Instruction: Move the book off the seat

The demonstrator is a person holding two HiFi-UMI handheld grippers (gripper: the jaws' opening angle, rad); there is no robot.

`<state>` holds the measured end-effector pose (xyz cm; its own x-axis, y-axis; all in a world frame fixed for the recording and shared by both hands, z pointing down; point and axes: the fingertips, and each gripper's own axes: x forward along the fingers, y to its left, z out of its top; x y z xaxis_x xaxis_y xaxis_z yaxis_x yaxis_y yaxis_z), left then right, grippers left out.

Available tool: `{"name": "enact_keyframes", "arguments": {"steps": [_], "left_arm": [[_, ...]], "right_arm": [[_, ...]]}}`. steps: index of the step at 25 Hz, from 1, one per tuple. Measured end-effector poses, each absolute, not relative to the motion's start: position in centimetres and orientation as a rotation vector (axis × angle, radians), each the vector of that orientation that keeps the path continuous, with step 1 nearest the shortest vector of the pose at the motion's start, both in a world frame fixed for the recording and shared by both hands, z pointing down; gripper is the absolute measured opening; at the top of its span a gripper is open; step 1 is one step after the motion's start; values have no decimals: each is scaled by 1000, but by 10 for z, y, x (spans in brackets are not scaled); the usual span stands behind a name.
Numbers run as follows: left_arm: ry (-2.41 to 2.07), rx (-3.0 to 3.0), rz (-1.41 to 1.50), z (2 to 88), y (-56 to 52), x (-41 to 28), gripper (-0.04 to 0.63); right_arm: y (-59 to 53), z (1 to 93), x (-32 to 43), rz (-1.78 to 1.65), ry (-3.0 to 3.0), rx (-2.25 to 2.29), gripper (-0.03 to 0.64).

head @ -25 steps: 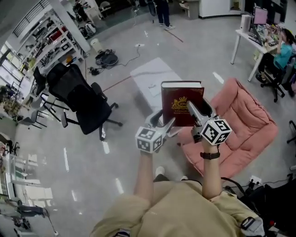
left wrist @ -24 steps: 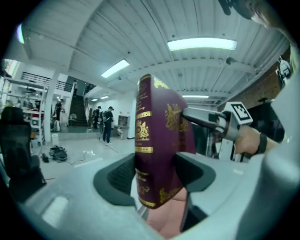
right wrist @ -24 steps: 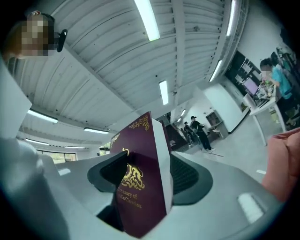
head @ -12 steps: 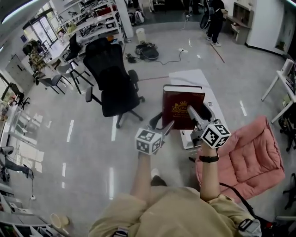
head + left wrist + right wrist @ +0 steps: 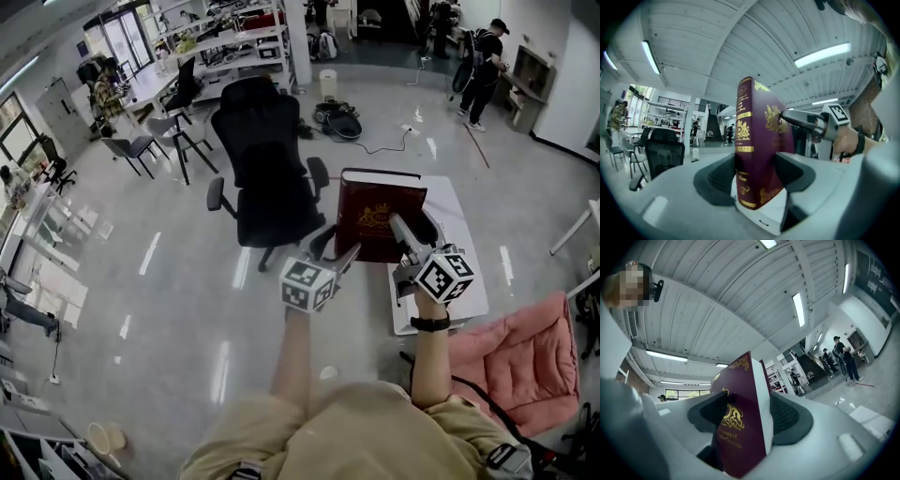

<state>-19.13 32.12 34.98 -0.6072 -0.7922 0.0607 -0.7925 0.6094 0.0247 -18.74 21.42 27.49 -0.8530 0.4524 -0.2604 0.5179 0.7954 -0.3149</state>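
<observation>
Finding one – change of position. A second ago the book (image 5: 380,214) was over the pink seat (image 5: 525,361). Now that seat lies at the lower right of the head view, well apart from the book. Behind the book are a white low table (image 5: 461,211) and the grey floor (image 5: 169,309), with a black office chair (image 5: 267,178) just to its left. You have swung both hands away from the seat together, and the book has kept its upright pose, cover facing you.

Consequence for the task: the book is off the seat and carried in the air. In my judgement only the set-down remains, and the white low table looks the nearest surface for it.

Finding two – the tongs. Your left gripper (image 5: 339,246) stands partly open, clamped on the book's lower left corner. Its own view shows the spine upright between the dark pads, one pad pressing on each cover. Your right gripper (image 5: 410,230) is likewise partly open and clamped on the lower right corner, where its view shows the page edges and front cover between the pads. Neither gripper has loosened – the width is that of the volume.

Note: both grips sit low on a tall, heavy-looking book, so it may tip if one side loosens first.
</observation>
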Motion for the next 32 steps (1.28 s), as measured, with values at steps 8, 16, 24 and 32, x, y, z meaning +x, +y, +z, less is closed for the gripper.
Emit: {"name": "enact_keyframes", "arguments": {"steps": [8, 16, 24, 32], "left_arm": [[-2758, 1307, -25, 364, 407, -256, 245], [-2710, 1284, -50, 391, 389, -314, 245], [-2647, 1376, 21, 376, 290, -435, 241], [-2593, 1519, 24, 376, 181, -524, 236]], "right_arm": [[294, 294, -258, -597, 2797, 941, 270], [275, 322, -320, -651, 2829, 923, 268], [172, 314, -433, -678, 2831, 866, 265], [62, 316, -508, -654, 2829, 684, 264]]}}
